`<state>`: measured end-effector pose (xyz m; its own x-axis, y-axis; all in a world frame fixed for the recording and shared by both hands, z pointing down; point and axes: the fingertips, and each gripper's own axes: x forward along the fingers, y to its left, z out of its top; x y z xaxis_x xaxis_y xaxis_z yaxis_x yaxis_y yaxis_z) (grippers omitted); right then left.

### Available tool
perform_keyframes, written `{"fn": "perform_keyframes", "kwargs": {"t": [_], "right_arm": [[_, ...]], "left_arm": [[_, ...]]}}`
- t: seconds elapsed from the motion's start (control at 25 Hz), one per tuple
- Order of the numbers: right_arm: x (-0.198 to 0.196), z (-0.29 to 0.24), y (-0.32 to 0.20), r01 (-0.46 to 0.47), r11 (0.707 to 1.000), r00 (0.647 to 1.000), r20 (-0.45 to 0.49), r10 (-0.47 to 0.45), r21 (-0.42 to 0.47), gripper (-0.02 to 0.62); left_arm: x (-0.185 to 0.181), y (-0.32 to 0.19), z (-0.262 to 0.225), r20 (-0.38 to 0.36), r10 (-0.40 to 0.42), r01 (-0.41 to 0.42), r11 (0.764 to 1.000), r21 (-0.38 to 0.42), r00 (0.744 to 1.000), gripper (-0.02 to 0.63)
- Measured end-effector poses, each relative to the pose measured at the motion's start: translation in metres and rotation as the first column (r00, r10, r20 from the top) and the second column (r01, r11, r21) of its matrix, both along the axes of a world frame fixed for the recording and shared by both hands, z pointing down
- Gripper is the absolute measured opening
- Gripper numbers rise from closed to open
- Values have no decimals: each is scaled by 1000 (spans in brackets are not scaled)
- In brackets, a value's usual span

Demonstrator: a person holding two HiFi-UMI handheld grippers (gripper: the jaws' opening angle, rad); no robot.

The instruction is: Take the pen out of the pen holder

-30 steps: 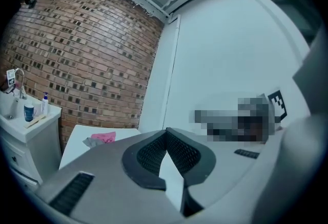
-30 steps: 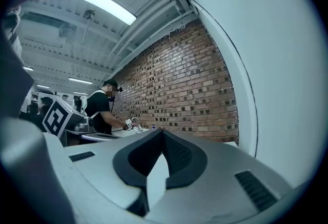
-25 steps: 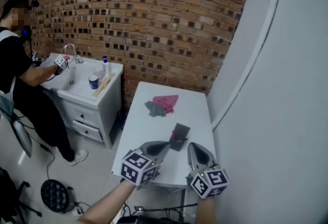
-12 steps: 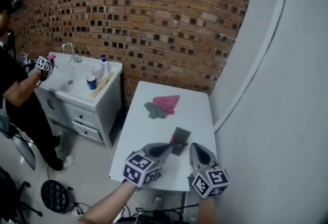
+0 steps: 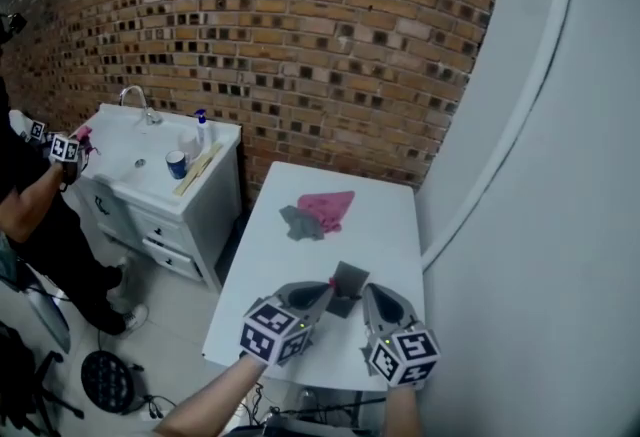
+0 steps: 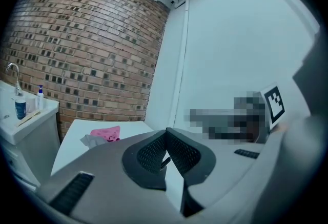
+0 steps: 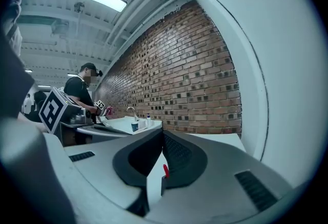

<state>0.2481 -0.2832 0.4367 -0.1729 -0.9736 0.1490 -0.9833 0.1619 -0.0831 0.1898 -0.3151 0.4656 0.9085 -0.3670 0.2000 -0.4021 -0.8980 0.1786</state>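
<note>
A dark pen holder [image 5: 351, 278] stands on the white table [image 5: 270, 265] near its front edge, with a red pen tip [image 5: 333, 282] showing at its left side. My left gripper [image 5: 322, 292] sits just left of the holder and my right gripper [image 5: 368, 291] just right of it, both low over the table. In the left gripper view the left gripper [image 6: 165, 131] has its jaws meeting at the tips, with nothing held. The right gripper [image 7: 163, 132] is shut too, and the red pen tip [image 7: 165, 169] shows below through the slit between its jaws.
A pink cloth [image 5: 328, 206] and a grey cloth [image 5: 298, 221] lie mid-table. A white wall [image 5: 540, 225] runs along the table's right side, and a brick wall [image 5: 330, 45] stands behind it. To the left, a person [image 5: 35, 205] stands at a sink cabinet [image 5: 160, 187].
Both grippers have moved forward and down, closing in on the pen holder from either side. The person at the sink has stepped further left.
</note>
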Motion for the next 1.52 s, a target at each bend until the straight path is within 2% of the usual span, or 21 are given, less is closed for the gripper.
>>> {"fn": "perform_keyframes", "kwargs": {"t": [0.28, 0.56, 0.84, 1.08, 1.28, 1.52], "right_arm": [[4, 20, -20, 21, 997, 1000, -6, -21, -68, 0], [-3, 54, -46, 58, 989, 997, -36, -63, -138, 0], [-13, 93, -75, 104, 965, 985, -111, -134, -241, 153], [-18, 119, -92, 106, 943, 970, -176, -168, -316, 169], [-17, 122, -104, 94, 939, 954, -239, -180, -331, 169], [-28, 134, -104, 95, 916, 918, -321, -231, -389, 169]], "left_arm": [[3, -9, 7, 34, -14, 13, 1000, 6, 999, 6], [-10, -21, 26, 69, -56, 56, 998, -6, 996, 6], [-18, -33, 32, 75, -96, 97, 995, -17, 993, 6], [-27, -41, 35, 81, -126, 129, 991, -28, 989, 6], [-34, -46, 37, 76, -155, 158, 987, -35, 985, 6], [-38, -50, 39, 66, -161, 164, 986, -37, 985, 6]]}}
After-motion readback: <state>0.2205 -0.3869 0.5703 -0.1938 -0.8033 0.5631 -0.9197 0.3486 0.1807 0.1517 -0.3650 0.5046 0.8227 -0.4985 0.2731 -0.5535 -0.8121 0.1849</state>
